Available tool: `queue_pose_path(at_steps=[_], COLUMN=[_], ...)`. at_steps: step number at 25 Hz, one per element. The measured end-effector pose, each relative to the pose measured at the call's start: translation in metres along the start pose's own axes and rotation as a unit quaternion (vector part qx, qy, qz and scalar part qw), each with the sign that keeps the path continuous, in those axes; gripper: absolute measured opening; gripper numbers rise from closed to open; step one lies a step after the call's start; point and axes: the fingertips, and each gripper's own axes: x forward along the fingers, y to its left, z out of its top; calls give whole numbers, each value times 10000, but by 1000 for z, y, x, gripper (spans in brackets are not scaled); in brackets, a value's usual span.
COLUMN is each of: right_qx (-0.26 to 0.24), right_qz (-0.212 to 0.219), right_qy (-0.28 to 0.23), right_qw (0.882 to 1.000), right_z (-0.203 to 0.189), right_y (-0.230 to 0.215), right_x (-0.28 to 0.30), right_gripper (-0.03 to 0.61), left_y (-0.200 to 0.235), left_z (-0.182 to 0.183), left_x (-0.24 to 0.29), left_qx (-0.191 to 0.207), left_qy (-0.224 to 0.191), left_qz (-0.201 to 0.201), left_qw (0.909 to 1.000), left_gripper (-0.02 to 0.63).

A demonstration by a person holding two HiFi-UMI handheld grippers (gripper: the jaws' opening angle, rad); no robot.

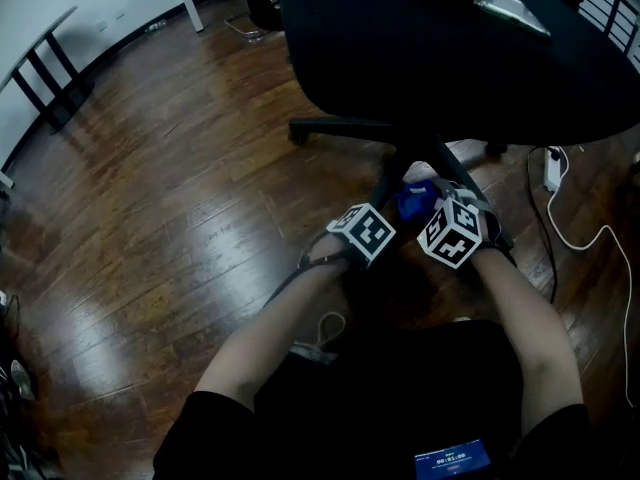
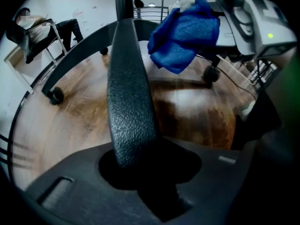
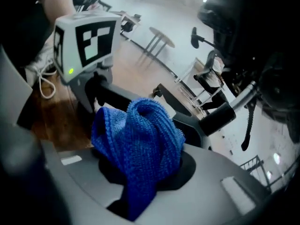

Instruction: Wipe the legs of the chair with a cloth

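Note:
The black office chair (image 1: pixel 450 48) stands in front of me, its star base (image 1: pixel 340 126) on the wood floor. My left gripper (image 1: pixel 365 230) points steeply down over one black textured chair leg (image 2: pixel 129 93). That leg runs in between the jaws of the left gripper (image 2: pixel 140 172), and a dark gap shows beside it. My right gripper (image 1: pixel 442 223) is just to the right, shut on a bunched blue cloth (image 3: pixel 138 144). The cloth (image 1: pixel 412 203) hangs close to the chair's centre column (image 2: pixel 124 1), above the leg.
Other chair legs end in casters (image 2: pixel 56 96) (image 2: pixel 211 74). A white power strip and cable (image 1: pixel 552 168) lie on the floor to the right. A black table frame (image 1: pixel 45 68) stands at the far left wall. My shoe with white laces (image 1: pixel 320 340) is near the base.

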Motion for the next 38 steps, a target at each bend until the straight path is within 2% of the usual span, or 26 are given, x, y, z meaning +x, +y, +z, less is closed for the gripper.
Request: queue_pose_path(at_steps=[3,5,7,8,10,12,14,16,19,22,28,31,34,36,38], right_qx=[616,711,809,902,1068,1102,957,600,46,-167,-208,-98,87,126,81], right_qz=[176,252,368,490,869,1229,1474,1801,2186,1955,1191,818,653,513,297], right_qy=[-229,-361,-596,-724,-943,-1056,-1066,-1066,-1132,-1015,-918,-930,-903,-846,-741], right_qw=[9977,9965,9943,9921,9860,9806,9786,9760,9692,9753,9884,9923,9937,9950,9968], right_z=[-1,4,13,16,20,20,20,25,37,40,47,50,53,58,56], right_y=[22,31,39,46,66,87,102,112,133,142,120,88,51,26,0], right_x=[-26,-44,-63,-70,-78,-79,-82,-87,-90,-83,-64,-47,-33,-21,-4], right_gripper=[84,83,83,83,83,83,83,83,83,83,83,83,83,83,83], left_y=[-72,-115,-136,-141,-144,-143,-129,-103,-85,-81,-101,-107,-107,-107,-106], left_z=[6,11,10,8,5,-2,-18,-24,-19,-25,-33,-29,-32,-37,-36], left_x=[-5,-11,-23,-31,-46,-59,-66,-75,-93,-80,-46,-38,-39,-41,-35], left_qx=[43,207,494,715,1250,1523,1508,1389,1560,2061,2390,2395,2292,2082,1993], left_qy=[-83,-289,-507,-628,-969,-1229,-1213,-1194,-1454,-1408,-981,-909,-787,-723,-771], left_qz=[-794,-1515,-1920,-1973,-1837,-1614,-1299,-1000,-707,-297,-620,-774,-995,-1315,-1586], left_qw=[9968,9878,9788,9757,9702,9673,9725,9780,9744,9679,9640,9635,9651,9665,9640], left_gripper=[190,264,276,276,280,288,288,288,288,288,288,287,288,288,288])
